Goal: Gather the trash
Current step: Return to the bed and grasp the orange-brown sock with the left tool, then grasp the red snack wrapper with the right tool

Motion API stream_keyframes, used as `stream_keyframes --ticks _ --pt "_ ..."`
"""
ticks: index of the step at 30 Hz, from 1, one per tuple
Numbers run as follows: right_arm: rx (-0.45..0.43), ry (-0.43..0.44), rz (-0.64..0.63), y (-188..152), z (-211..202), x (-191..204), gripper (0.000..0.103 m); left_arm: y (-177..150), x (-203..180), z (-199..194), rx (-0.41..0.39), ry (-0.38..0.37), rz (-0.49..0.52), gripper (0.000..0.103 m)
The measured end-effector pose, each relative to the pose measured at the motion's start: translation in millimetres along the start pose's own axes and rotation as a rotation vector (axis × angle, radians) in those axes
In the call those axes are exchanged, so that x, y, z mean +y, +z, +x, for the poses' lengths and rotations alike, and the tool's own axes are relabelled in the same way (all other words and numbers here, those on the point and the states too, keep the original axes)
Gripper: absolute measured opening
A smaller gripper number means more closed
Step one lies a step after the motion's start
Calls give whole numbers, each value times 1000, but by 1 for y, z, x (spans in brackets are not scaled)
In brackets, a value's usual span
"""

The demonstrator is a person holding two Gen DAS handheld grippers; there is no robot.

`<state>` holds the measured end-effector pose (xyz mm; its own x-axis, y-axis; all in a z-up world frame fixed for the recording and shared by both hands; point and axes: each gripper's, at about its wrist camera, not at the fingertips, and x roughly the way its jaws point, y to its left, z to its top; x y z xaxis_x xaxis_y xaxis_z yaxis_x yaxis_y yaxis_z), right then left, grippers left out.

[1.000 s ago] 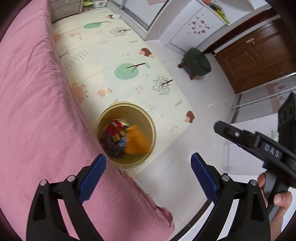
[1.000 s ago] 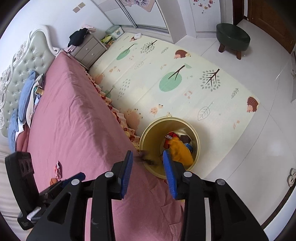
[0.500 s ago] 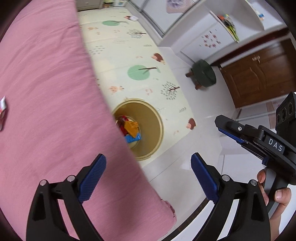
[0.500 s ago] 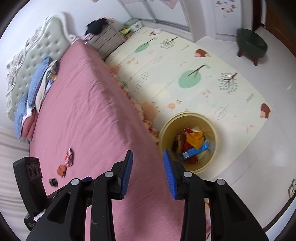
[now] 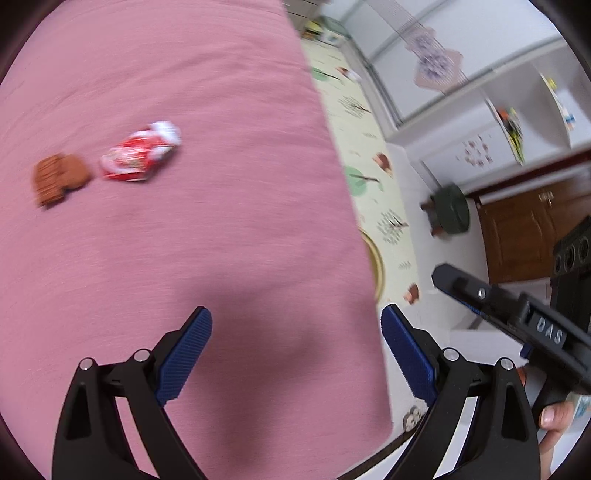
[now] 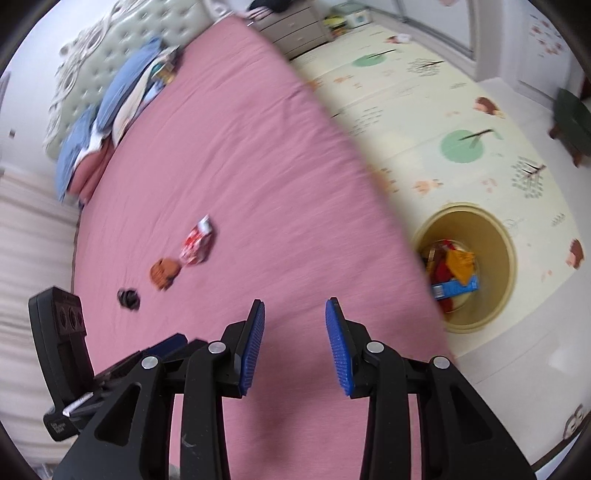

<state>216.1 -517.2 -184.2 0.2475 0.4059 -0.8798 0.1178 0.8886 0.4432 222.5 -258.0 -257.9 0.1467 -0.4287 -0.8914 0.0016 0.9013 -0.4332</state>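
A red and white wrapper (image 5: 142,155) and a brown crumpled piece (image 5: 59,179) lie on the pink bed (image 5: 184,240). In the right wrist view the wrapper (image 6: 197,243), the brown piece (image 6: 164,273) and a small black item (image 6: 128,297) lie in a row. A yellow bin (image 6: 504,284) with trash inside stands on the floor beside the bed. My left gripper (image 5: 295,347) is open and empty above the bed. My right gripper (image 6: 294,343) is open and empty over the bed's edge.
Blue and pink pillows (image 6: 110,122) and a padded headboard (image 6: 81,59) are at the bed's far end. A patterned play mat (image 6: 443,110) covers the floor. A green stool (image 5: 450,212), a wooden door (image 5: 535,229) and a grey dresser (image 6: 295,26) stand around.
Both grippers have swung left from the bin toward the bed. The wrapper and brown piece are now in the left wrist view. The bin is nearly out of that view.
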Motion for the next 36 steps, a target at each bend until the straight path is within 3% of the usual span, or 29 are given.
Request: stream_keyframes --ticks 4,8,18,22,31,33,36 --pt "38 10 -49 -5 28 42 39 6 49 -18 -38 29 -79 92" --pt "54 8 -64 -6 52 73 57 15 96 -32 -72 68 -148 92" --pt "122 18 -77 22 119 124 58 54 192 -35 -108 133 -287 92" --pt "156 -6 -99 39 152 136 58 73 215 -23 -93 233 -288 93" --pt "225 -43 -60 68 208 141 64 114 251 13 -29 208 -318 92" --pt "228 -39 -42 75 216 142 64 121 253 24 -3 200 -319 87" --pt "242 -41 -33 82 226 144 61 130 254 35 9 250 -310 76"
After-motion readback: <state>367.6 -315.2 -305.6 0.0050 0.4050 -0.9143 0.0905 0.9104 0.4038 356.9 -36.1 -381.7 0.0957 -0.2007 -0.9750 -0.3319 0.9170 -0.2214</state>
